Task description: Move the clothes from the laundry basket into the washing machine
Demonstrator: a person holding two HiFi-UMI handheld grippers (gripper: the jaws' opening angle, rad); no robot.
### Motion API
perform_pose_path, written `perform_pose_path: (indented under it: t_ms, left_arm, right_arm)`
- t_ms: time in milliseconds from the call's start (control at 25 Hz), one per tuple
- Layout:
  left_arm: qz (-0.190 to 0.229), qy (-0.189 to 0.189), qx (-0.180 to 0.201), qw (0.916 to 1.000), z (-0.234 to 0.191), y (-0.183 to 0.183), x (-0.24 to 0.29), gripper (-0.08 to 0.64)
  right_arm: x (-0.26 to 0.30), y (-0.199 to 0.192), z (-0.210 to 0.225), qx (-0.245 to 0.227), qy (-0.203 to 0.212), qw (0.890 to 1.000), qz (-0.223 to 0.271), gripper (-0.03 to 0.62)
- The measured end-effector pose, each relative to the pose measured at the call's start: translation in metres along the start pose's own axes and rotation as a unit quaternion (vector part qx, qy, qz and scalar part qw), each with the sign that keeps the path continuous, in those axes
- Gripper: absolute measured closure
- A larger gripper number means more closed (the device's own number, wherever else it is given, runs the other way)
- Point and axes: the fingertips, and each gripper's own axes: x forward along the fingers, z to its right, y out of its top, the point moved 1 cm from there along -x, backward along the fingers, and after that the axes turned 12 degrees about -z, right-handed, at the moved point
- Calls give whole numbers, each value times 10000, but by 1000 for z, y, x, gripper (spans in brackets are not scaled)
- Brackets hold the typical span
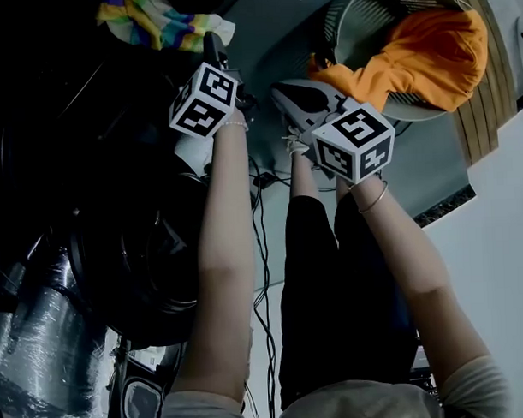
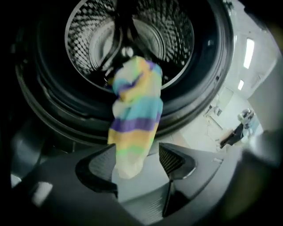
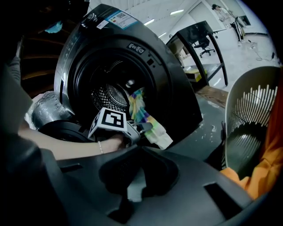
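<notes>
Sock [image 2: 135, 119] at drum [image 2: 88, 39], orange garment [image 1: 436, 52] in basket [image 1: 366, 7]

Open office-like lab: washing machine [image 3: 132, 66] near a desk [image 3: 194, 32], office chair [image 3: 204, 44], strip lights [image 3: 176, 12]

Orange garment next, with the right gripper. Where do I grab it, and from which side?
Likely the loose fold of the orange garment spilling over the basket rim on the side of the right gripper. Come over the rim from outside: that fold hangs free and bunched. The jaws are shut, so open first.

A silvery foil duct [image 3: 48, 110] lies left, a desk [image 3: 190, 32] beyond.
</notes>
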Motion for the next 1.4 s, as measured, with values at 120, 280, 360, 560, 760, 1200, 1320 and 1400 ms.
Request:
perform_pose_path:
  t_ms: [120, 280, 360, 560, 760, 1200, 1320, 1400]
  left_arm:
    - [-148, -19, 83, 9999, 0, 0, 21, 273]
    - [-8, 223, 80, 9997, -8, 19, 33, 289]
    - [76, 395, 295, 9988, -9, 30, 29, 491]
    - [444, 342, 828, 9950, 2, 46, -4, 528]
    - [1202, 232, 1384, 9828, 14, 85, -45, 528]
    - [2579, 489, 1668, 9504, 23, 199, -67, 528]
    - [2680, 543, 1295, 9531, 13, 214, -64, 526]
    - [2324, 466, 953, 9668, 4, 211, -50, 466]
  right_arm:
    - [-1, -3, 2, -12, 113, 9999, 22, 583]
    - [-7, -7, 2, -60, 222, 9997, 23, 583]
    - [-9, -7, 1, -67, 233, 9997, 53, 583]
    - [-11, 1, -6, -108, 281, 9994, 151, 583]
    - [-13, 15, -13, -244, 361, 9987, 270, 583]
    - [-14, 24, -10, -238, 437, 9981, 357, 583]
    - [-14, 18, -13, -235, 500, 9980, 292, 583]
    - [-13, 15, -15, -249, 533, 9979, 253, 583]
